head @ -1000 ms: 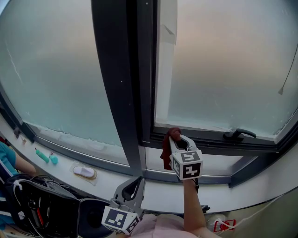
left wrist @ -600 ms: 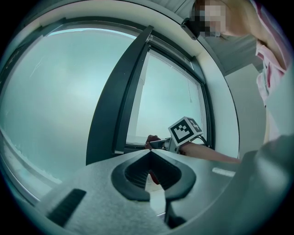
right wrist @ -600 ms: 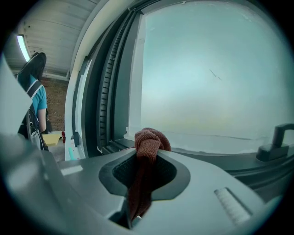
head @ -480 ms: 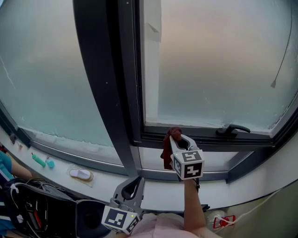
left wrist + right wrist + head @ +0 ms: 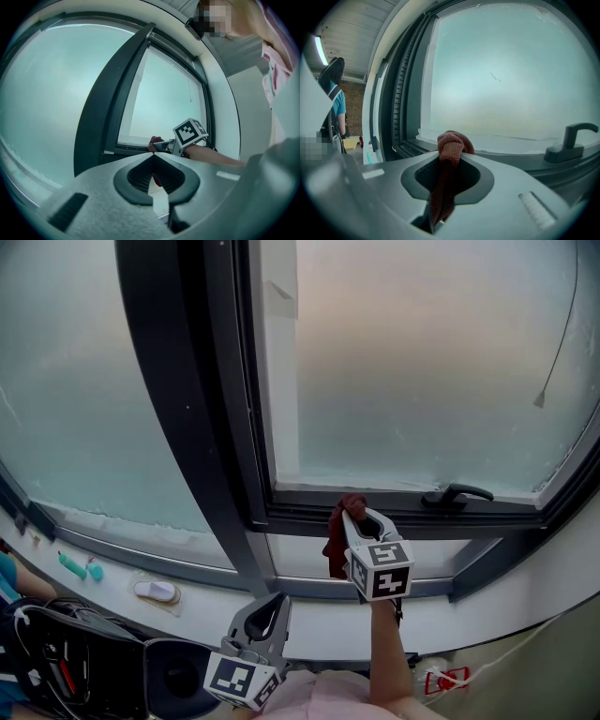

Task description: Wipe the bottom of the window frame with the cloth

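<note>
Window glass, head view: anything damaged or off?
Yes. A pale flap peels off the right-hand pane near its upper left, and the film edge along the bottom of the left-hand pane looks ragged. The cloth sits clamped in the right gripper, nothing odd there.

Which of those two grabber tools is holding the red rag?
The right gripper, up at the window frame: its jaws are clamped on the dark red cloth. The left gripper sits lower, shut on nothing.
</note>
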Motion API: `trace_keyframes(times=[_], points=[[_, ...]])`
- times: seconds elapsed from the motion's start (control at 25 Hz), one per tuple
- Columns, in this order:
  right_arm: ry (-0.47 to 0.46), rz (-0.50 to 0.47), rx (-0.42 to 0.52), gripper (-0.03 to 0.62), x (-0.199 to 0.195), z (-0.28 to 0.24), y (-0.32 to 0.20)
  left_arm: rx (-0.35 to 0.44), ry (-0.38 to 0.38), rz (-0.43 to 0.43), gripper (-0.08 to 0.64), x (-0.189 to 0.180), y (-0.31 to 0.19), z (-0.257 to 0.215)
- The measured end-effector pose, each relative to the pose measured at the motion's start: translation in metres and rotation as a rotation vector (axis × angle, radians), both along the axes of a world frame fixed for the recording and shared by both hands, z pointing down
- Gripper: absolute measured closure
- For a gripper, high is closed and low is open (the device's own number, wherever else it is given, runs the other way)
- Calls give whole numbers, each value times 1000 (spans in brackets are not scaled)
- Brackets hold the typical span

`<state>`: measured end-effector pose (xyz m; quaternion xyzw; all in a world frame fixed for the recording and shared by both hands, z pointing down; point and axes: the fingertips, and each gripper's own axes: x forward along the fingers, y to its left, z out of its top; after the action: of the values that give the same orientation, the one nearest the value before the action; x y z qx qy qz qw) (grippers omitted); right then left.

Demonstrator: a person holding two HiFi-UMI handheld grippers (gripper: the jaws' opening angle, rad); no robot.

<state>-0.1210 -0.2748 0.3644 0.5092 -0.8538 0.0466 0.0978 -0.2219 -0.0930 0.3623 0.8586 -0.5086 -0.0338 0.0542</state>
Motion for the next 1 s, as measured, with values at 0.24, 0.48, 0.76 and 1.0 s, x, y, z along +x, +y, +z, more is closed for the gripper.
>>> trace_keyframes(times=[0.24, 0.48, 0.76, 1.0], points=[[30, -8, 1, 528, 16, -1, -6, -15, 11, 60, 565, 37, -6, -2], [24, 2, -9, 528, 46, 2, -3, -20, 10, 82, 565, 65, -8, -2], [-2, 20, -12, 528, 76, 2, -3, -32, 4, 102, 565, 86, -13, 1], [-16, 47, 0, 528, 99, 1, -4, -40, 1, 118, 565, 98, -18, 3]])
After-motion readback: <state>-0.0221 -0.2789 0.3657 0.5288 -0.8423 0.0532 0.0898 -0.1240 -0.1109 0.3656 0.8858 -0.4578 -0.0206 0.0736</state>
